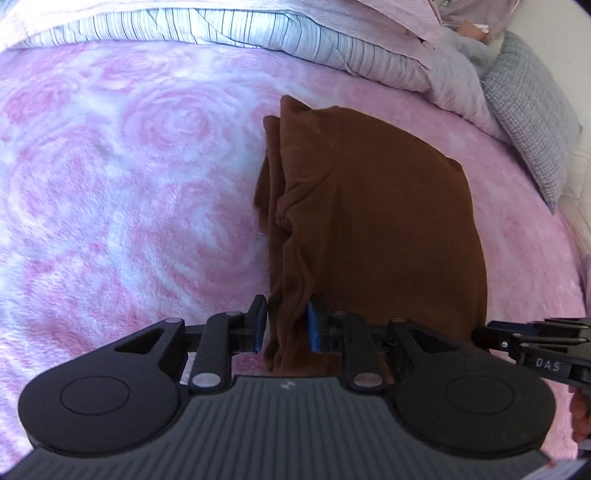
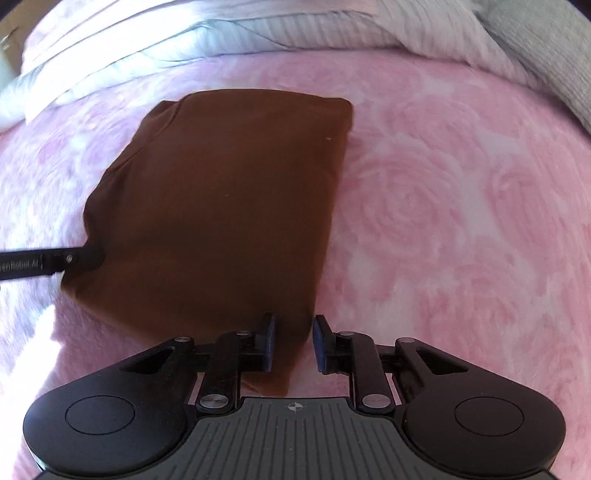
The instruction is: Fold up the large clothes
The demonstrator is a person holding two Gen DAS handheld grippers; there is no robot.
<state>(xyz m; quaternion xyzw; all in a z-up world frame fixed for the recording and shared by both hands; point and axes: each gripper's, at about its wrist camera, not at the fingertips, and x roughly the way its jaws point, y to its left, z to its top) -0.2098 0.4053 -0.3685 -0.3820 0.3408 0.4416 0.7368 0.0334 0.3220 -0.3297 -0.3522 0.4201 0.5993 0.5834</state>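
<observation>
A brown garment [image 1: 388,221] lies folded into a thick rectangle on a pink rose-patterned blanket [image 1: 129,184]. My left gripper [image 1: 286,325] is shut on the bunched layers at the garment's near left edge, and the fabric fills the gap between its blue pads. In the right wrist view the same garment [image 2: 229,192] stretches away from me. My right gripper [image 2: 293,341] is shut on its near right corner, which hangs down between the fingers. Each view catches the other tool at the garment's near edge: the right gripper [image 1: 487,338] and the left gripper [image 2: 92,256].
A striped white duvet [image 1: 258,29] is bunched along the far side of the bed. A grey pillow [image 1: 528,122] lies at the far right. Open pink blanket [image 2: 443,221] spreads to the right of the garment and also to its left.
</observation>
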